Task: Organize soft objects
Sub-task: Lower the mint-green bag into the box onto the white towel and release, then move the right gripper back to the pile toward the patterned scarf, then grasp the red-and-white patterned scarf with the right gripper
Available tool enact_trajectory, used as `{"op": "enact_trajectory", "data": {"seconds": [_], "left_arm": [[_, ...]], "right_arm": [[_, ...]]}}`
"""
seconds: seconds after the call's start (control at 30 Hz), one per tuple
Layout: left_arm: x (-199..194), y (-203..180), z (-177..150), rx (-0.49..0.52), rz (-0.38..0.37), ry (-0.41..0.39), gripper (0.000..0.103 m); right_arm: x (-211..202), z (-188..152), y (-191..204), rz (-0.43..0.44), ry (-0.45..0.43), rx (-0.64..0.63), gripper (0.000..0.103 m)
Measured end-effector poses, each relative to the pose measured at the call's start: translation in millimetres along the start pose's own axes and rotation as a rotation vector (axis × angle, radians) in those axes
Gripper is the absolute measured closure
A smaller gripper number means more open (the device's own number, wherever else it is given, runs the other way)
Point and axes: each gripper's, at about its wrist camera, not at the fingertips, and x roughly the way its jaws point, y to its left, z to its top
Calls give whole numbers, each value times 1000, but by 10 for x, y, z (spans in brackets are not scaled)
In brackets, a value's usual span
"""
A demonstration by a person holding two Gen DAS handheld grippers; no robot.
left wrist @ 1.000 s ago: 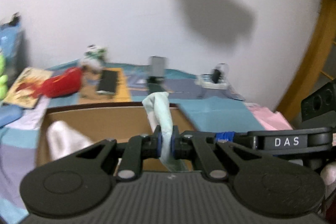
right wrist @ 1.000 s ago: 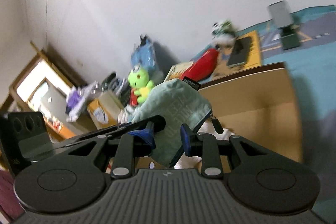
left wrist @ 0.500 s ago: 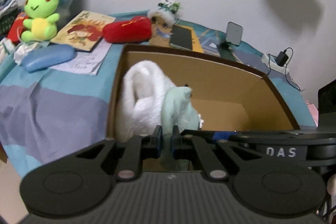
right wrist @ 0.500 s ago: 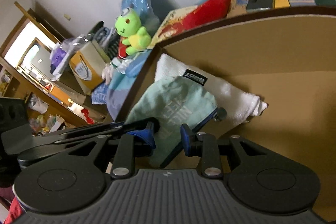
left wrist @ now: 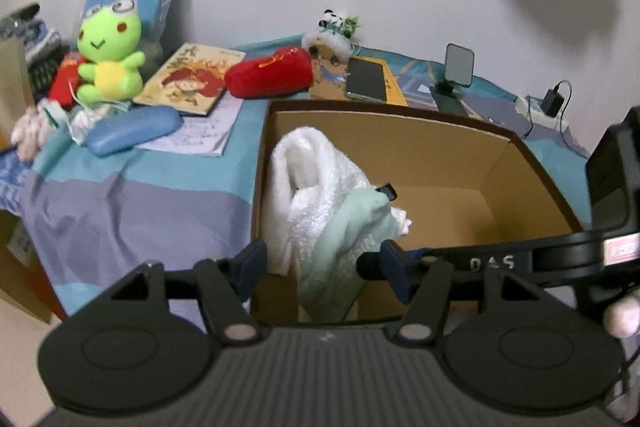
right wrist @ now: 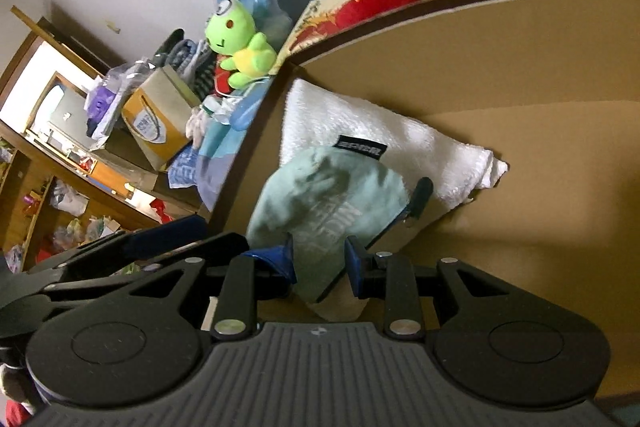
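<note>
The left tool [left wrist: 320, 263] is opening, freeing the mint cloth [left wrist: 344, 247] it pinched a second ago. The right tool [right wrist: 318, 259] stays clenched on it, low centre, inside the cardboard box [left wrist: 440, 131].

A mint-green cloth [right wrist: 328, 195] slumps against a rolled white towel [right wrist: 384, 143] inside the cardboard box [left wrist: 448, 147].

Your left gripper [left wrist: 320, 269] and right gripper [right wrist: 319, 263] were black, with blue pads, silver screws and ribbed grey bases.
</note>
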Motion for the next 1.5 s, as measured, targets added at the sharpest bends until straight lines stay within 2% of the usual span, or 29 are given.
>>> {"op": "enact_trajectory", "data": {"seconds": [0.1, 0.33, 0.6, 0.83, 1.07, 1.2, 1.3, 1.37, 1.5], "left_arm": [[-49, -88, -19, 29, 25, -4, 41], [-228, -399, -35, 99, -2, -46, 41], [-249, -1050, -142, 186, -101, -27, 41], [-121, -1799, -362, 283, -243, 40, 41], [-17, -2745, -720, 435, -434, 115, 41], [-9, -3268, -951, 532, -547, 137, 41], [36, -3602, -1098, 582, -604, 162, 41], [82, -3783, -1191, 604, -631, 180, 49], [150, -4049, -1310, 641, -653, 202, 59]], "right_arm": [[-124, -41, -7, 3, -32, 0, 91], [-588, -187, -125, -20, -144, 39, 91], [-1327, -523, -481, -94, -272, 117, 90], [-2071, -965, -880, -199, -372, 198, 90], [-2829, -1521, -1214, -374, -464, 246, 90], [-3205, -1843, -1478, -456, -521, 333, 90], [-3350, -2017, -1734, -455, -549, 439, 89], [-3384, -2088, -1843, -422, -564, 488, 89], [-3329, -2086, -1987, -352, -563, 512, 89]]}}
